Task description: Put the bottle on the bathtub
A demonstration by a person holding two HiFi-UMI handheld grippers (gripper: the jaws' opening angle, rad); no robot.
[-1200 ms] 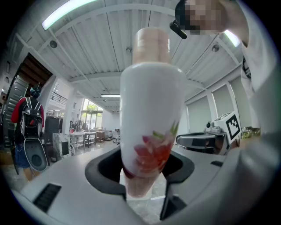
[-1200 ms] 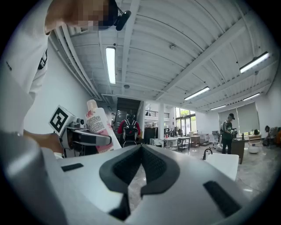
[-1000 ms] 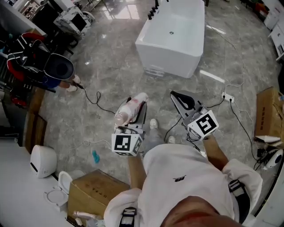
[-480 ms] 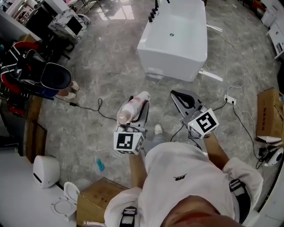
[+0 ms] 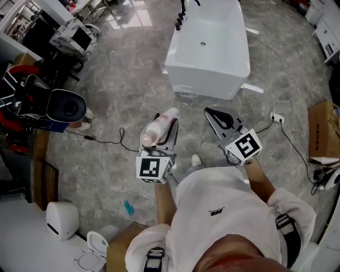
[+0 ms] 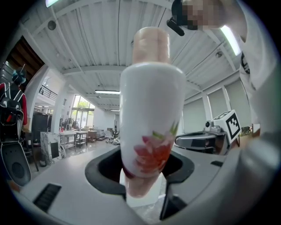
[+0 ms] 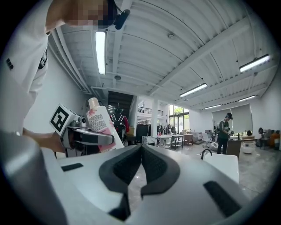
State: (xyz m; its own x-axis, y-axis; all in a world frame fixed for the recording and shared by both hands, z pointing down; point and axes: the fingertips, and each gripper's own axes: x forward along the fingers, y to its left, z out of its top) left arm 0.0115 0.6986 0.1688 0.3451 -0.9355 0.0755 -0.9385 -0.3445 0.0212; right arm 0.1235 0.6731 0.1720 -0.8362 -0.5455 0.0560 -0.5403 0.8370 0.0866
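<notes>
Two grippers are held out over a grey marble floor (image 5: 127, 90), side by side. The left gripper (image 5: 166, 122) is clamped on the bottle (image 5: 157, 130), a white one with a pink flower print and a pale pink cap. Its lower end is pinched between the jaws and the rest is pointed out past the jaw tips, cap end farthest away. In the left gripper view the bottle is seen filling the gap between the jaws pretty much dead centre, with the jaws pressed in on either side of its base. The right gripper (image 5: 211, 113) is held just to the right of that. Its jaws are shut together with nothing caught between them, and they are seen meeting at the tips in the right gripper view. The bathtub (image 5: 206, 84), white and freestanding with a dark faucet (image 5: 183, 11) at its far-left rim, is found ahead of both sets of jaws and well apart from them, so the bottle is up in the air and not touching the tub at all. Off to the right of the right jaws, a power strip (image 5: 275, 117) and a cardboard box (image 5: 322, 130) are seen lying on the floor. Behind the jaw tips, down between the two grippers, a shoe (image 5: 196, 160) can be made out.
</notes>
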